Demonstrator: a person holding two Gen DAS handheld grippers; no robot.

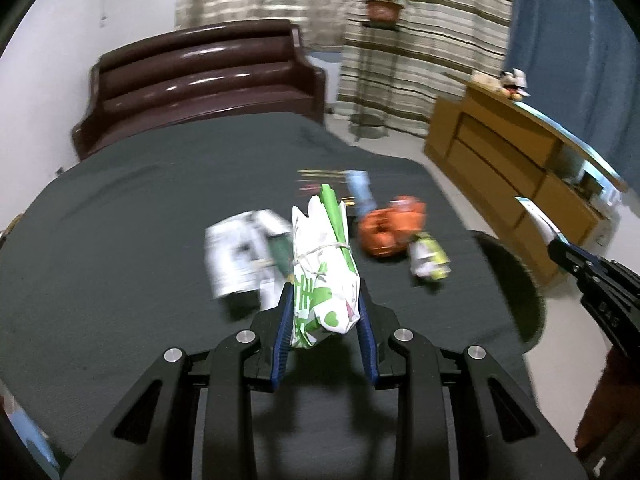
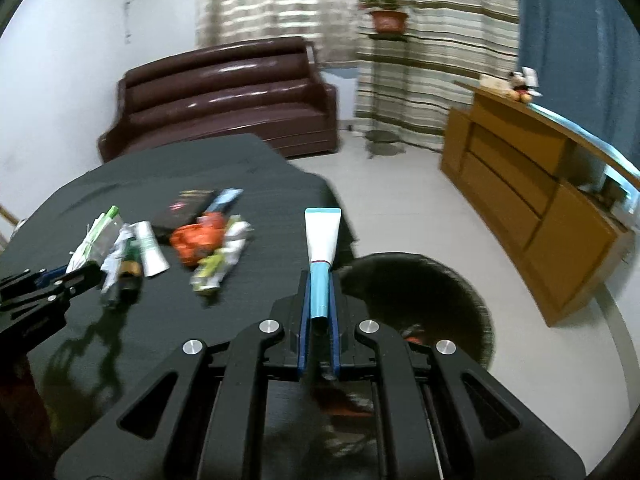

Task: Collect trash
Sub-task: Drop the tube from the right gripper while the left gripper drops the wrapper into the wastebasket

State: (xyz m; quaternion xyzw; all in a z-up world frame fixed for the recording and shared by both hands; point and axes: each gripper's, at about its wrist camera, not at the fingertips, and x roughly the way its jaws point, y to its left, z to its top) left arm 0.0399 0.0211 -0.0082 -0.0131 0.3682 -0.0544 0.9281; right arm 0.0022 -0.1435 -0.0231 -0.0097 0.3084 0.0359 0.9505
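Observation:
My left gripper (image 1: 325, 300) is shut on a white and green paper bag (image 1: 320, 276) tied with a rubber band, held above the dark table (image 1: 120, 240). My right gripper (image 2: 320, 292) is shut on a white and blue tube (image 2: 322, 244), held over the table's right edge beside a black trash bin (image 2: 448, 280) on the floor. Loose trash lies on the table: an orange wrapper (image 2: 198, 240), a yellow-green wrapper (image 2: 216, 266), a white tube (image 2: 150, 248), a dark bottle (image 2: 128, 276) and a black packet (image 2: 184, 208). The left gripper also shows in the right wrist view (image 2: 80, 274).
A brown sofa (image 2: 224, 96) stands behind the table. A wooden cabinet (image 2: 532, 200) lines the right wall. A plant stand (image 2: 384, 80) is by the striped curtains. The bin's rim shows in the left wrist view (image 1: 516, 280), where the right gripper (image 1: 558, 246) is at the right edge.

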